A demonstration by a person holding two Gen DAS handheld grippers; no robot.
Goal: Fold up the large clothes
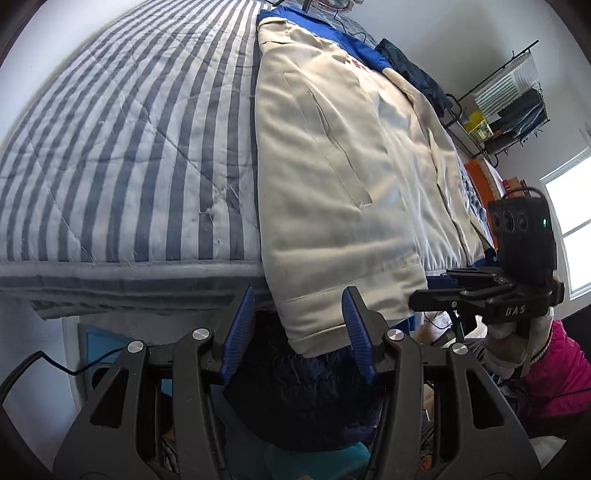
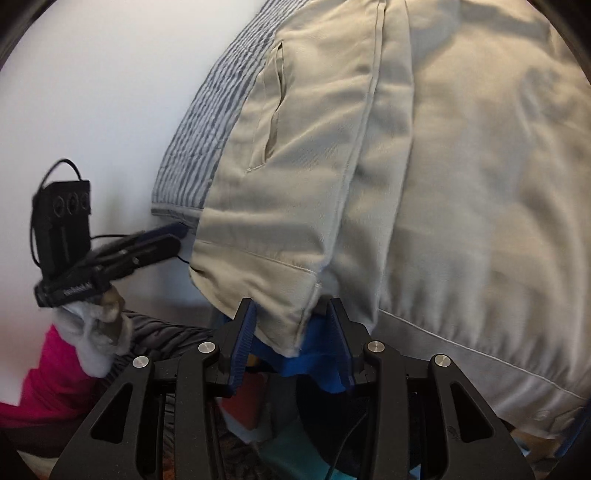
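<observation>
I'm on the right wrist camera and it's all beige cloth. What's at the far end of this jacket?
Observer: The jacket turns blue at its far end, up the striped quilt.
Child: Is my other grabber holding it?
Observer: No. The left gripper is open; the hanging hem corner sits between its fingers, unpinched.
Child: Anything else on the bed?
Observer: A dark navy garment lies beyond the jacket, near a black wire rack.

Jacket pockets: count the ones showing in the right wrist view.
1: a slit pocket on the jacket panel beside the striped quilt, above the hem. Others may be hidden under folds or out of frame.
</observation>
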